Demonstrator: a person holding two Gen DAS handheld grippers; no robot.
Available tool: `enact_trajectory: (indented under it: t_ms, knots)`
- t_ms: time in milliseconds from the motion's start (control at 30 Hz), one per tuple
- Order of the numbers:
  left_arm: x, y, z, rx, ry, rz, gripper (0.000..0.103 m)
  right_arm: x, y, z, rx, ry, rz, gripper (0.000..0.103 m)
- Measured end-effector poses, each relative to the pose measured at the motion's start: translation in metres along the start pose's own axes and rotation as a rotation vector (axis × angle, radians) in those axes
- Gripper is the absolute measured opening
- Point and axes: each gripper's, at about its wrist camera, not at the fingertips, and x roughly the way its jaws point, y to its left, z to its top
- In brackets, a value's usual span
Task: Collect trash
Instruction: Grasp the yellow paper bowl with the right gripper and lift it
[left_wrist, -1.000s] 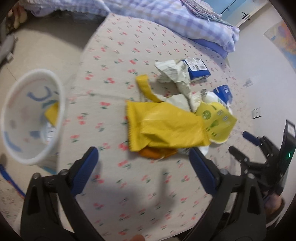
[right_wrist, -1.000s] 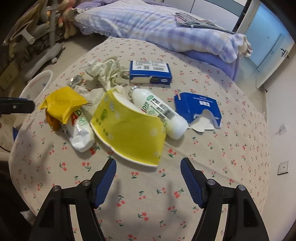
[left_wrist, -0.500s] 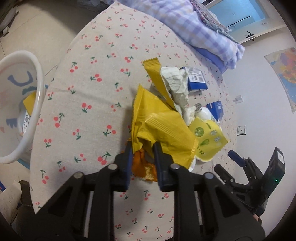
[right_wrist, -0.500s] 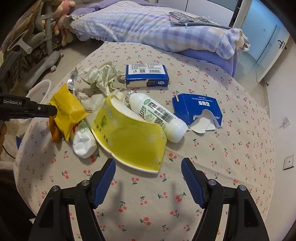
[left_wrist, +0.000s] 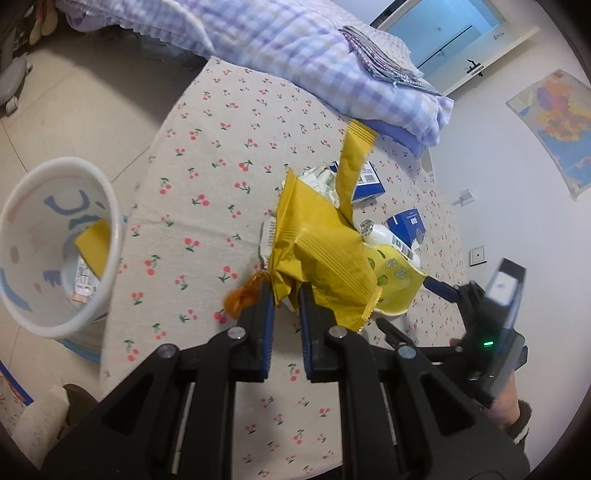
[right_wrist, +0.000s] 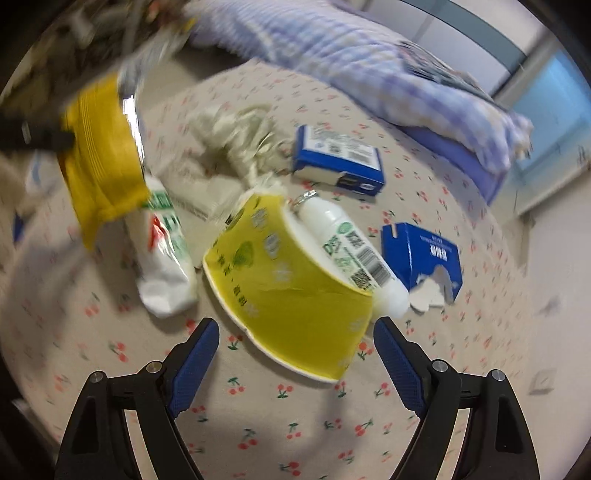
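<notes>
My left gripper (left_wrist: 284, 295) is shut on a yellow snack wrapper (left_wrist: 317, 240) and holds it lifted above the cherry-print table (left_wrist: 221, 155); an orange scrap (left_wrist: 243, 295) hangs beside it. The wrapper also shows in the right wrist view (right_wrist: 99, 162), raised at the left. My right gripper (right_wrist: 295, 347) is open and empty, just in front of a crushed yellow paper bowl (right_wrist: 288, 280). A white bottle (right_wrist: 351, 254), a white pouch (right_wrist: 162, 254), a blue box (right_wrist: 340, 162), a torn blue carton (right_wrist: 424, 254) and crumpled paper (right_wrist: 236, 136) lie on the table.
A white trash bin (left_wrist: 55, 243) with some trash inside stands on the floor left of the table. A bed with a checked purple quilt (left_wrist: 295, 55) borders the table's far side. The right gripper's body (left_wrist: 480, 325) shows in the left wrist view.
My left gripper closed on the yellow wrapper and has lifted it off the pile. My right gripper moved closer to the yellow bowl, still open.
</notes>
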Motion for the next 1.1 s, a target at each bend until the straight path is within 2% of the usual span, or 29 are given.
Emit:
enact_trajectory:
  t_ms: [200,433,600,700,833,1100]
  knots:
    - [-0.016,0.011,-0.001,0.004,-0.024,0.008,0.014,0.021,0.025,0.0,-0.17,0.052,-0.175,0.088]
    - [-0.028,0.023,-0.004,-0.004,-0.036,0.012,0.014,0.022,0.04,0.005,-0.279,0.028,-0.294,0.088]
    - [-0.033,0.031,-0.006,-0.014,-0.04,0.015,0.014,0.024,0.06,0.009,-0.403,0.01,-0.39,0.088]
    - [-0.035,0.036,-0.008,-0.022,-0.042,0.015,0.014,0.029,0.065,0.012,-0.438,0.013,-0.385,0.082]
    - [-0.042,0.04,-0.008,-0.028,-0.057,0.014,0.014,0.022,0.061,0.018,-0.386,-0.009,-0.346,0.076]
    - [-0.071,0.056,-0.007,-0.046,-0.146,0.036,0.014,-0.02,0.03,0.024,-0.141,-0.076,-0.199,0.076]
